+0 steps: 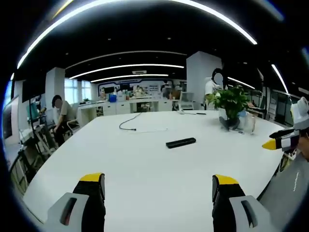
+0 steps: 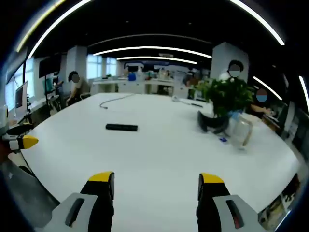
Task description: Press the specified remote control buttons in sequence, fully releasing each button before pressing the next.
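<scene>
Both tongs, left point(image 1: 158, 184) and right point(image 2: 156, 182), spread above table point(image 1: 145, 164); remote point(image 1: 181, 142) lettering unreadable.

**Black claws with yellow tips on grey housings**

In the left gripper view, the left claw point(image 1: 158, 186) has two black jaws, each capped with a yellow tip. Each jaw sits against a light grey moulded housing with a dark oval slot in its face. The right claw point(image 2: 157, 184), seen in the right gripper view, has the same build: black jaws, yellow caps, pale grey housings with slots; the slot on its right-hand housing shows a reddish tint. Where each claw enters the other's view at the edge, it shows a pointed yellow tip on a black jaw, with a white and grey body behind it.
</scene>
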